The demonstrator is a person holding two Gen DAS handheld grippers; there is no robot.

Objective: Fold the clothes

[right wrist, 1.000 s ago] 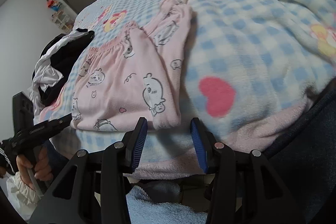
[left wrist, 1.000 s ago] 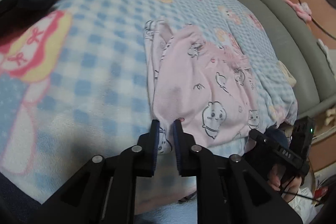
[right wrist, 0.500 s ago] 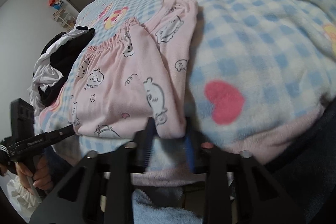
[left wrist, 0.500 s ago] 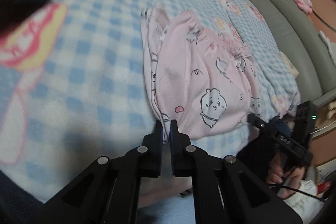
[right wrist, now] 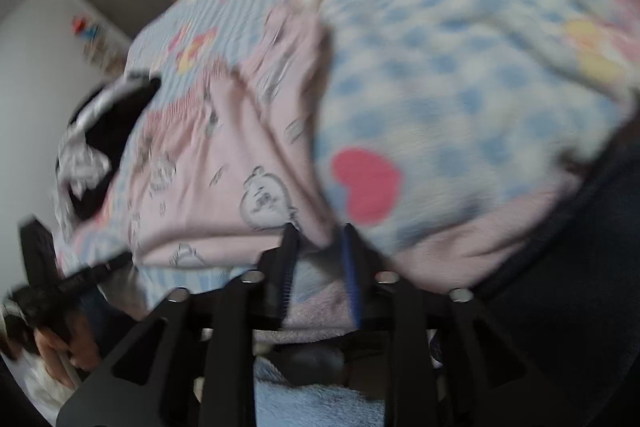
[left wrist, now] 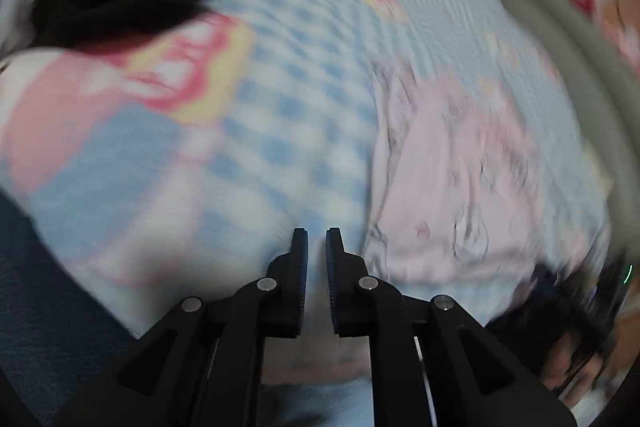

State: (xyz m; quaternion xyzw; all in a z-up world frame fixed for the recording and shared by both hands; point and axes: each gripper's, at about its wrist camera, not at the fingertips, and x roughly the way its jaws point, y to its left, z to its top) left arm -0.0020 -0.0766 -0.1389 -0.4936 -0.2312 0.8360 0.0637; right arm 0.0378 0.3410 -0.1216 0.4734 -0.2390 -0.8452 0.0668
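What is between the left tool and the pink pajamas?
Only bare checked blanket, seen in the left wrist view, separates the left tool from the pink pajamas.

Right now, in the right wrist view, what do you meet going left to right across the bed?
Black and white clothes pile → pink printed pyjama garment → red heart on the blue checked blanket.

Both point steeply down. The left gripper (left wrist: 316,239) is opening, nothing between its jaws. The right gripper (right wrist: 318,237) is opening too, cloth between its jaws.
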